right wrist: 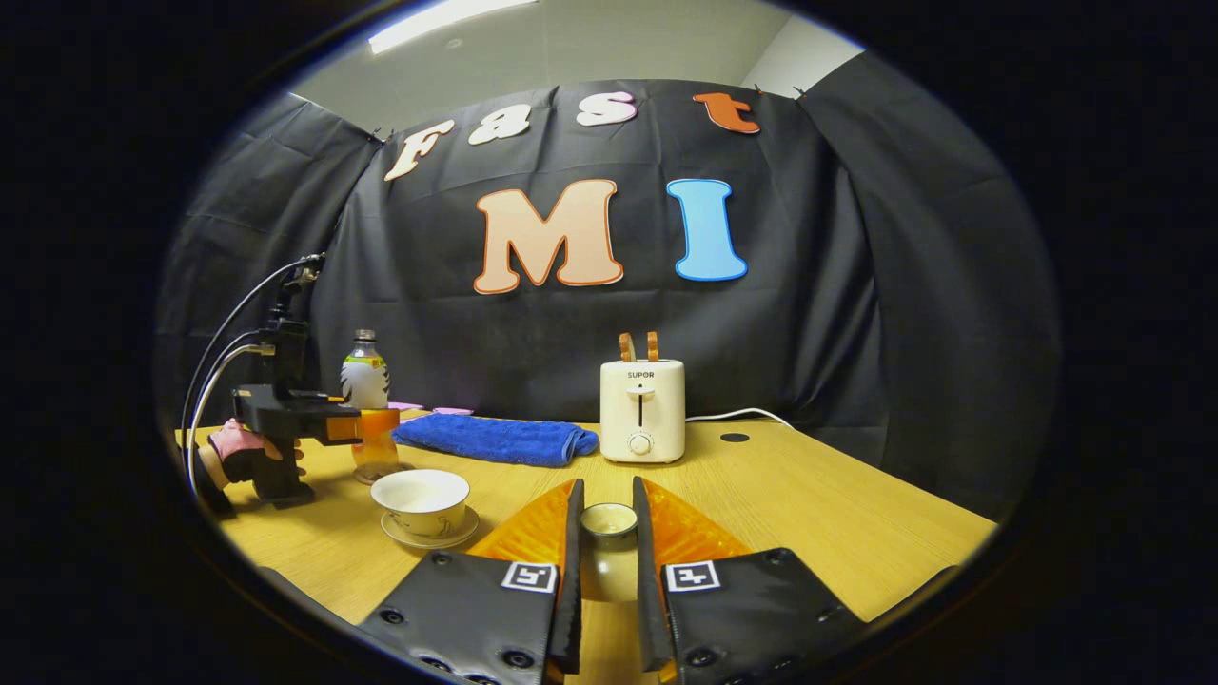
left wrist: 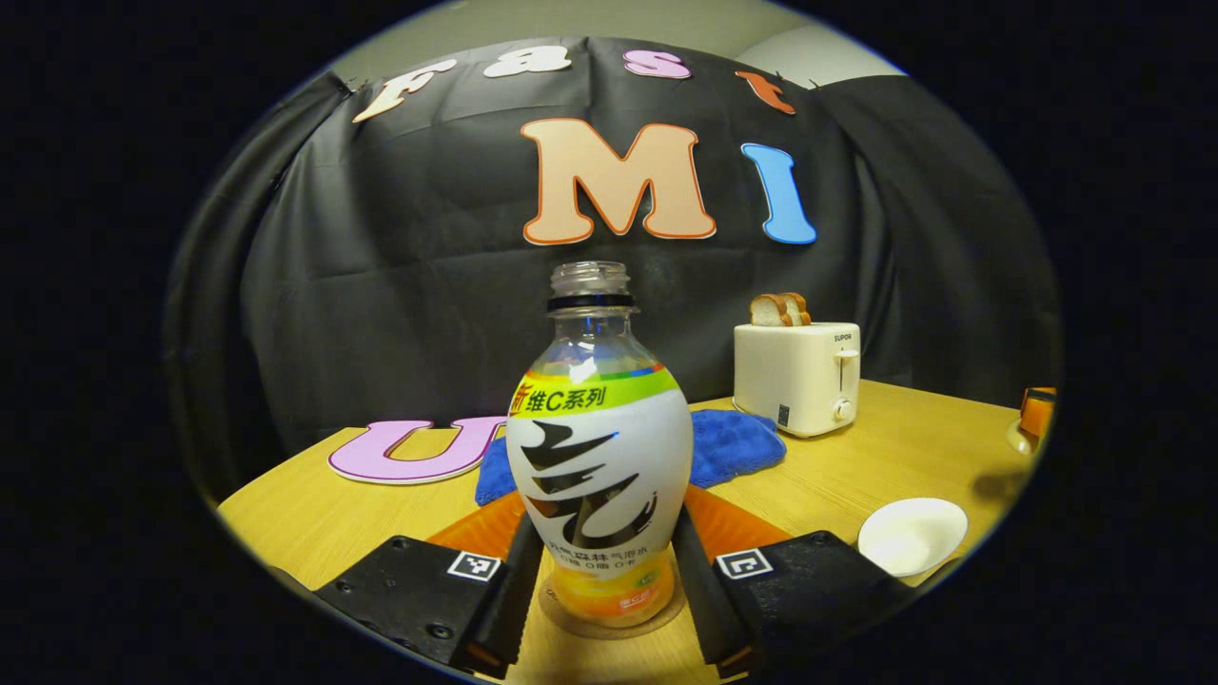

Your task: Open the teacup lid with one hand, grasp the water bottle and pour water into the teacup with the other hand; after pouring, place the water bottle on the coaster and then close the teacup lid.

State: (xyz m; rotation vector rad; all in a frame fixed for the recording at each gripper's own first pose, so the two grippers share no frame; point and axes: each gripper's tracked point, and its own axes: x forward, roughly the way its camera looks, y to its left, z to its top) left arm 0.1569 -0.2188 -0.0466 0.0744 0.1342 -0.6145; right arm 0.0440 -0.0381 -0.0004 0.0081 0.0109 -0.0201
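The uncapped water bottle (left wrist: 599, 457), with a white and green label, stands upright on a round brown coaster (left wrist: 666, 614). My left gripper (left wrist: 602, 518) is shut on its lower body, one finger pressing each side. In the right gripper view the same bottle (right wrist: 365, 376) stands at the far left, with the left gripper (right wrist: 366, 428) around it and a hand (right wrist: 243, 452) holding that gripper. The white teacup (right wrist: 422, 495) sits uncovered on its saucer (right wrist: 457, 529), just right of the bottle; it is also the white teacup (left wrist: 912, 535). My right gripper (right wrist: 607, 487) is shut on the small white teacup lid (right wrist: 609, 519), held above the table.
A white toaster (right wrist: 642, 409) with bread slices stands at the back, its cable (right wrist: 742, 414) trailing right. A blue cloth (right wrist: 495, 440) lies left of it, behind the bottle. The wooden table (right wrist: 837, 514) has a small dark hole (right wrist: 735, 438) near the wall.
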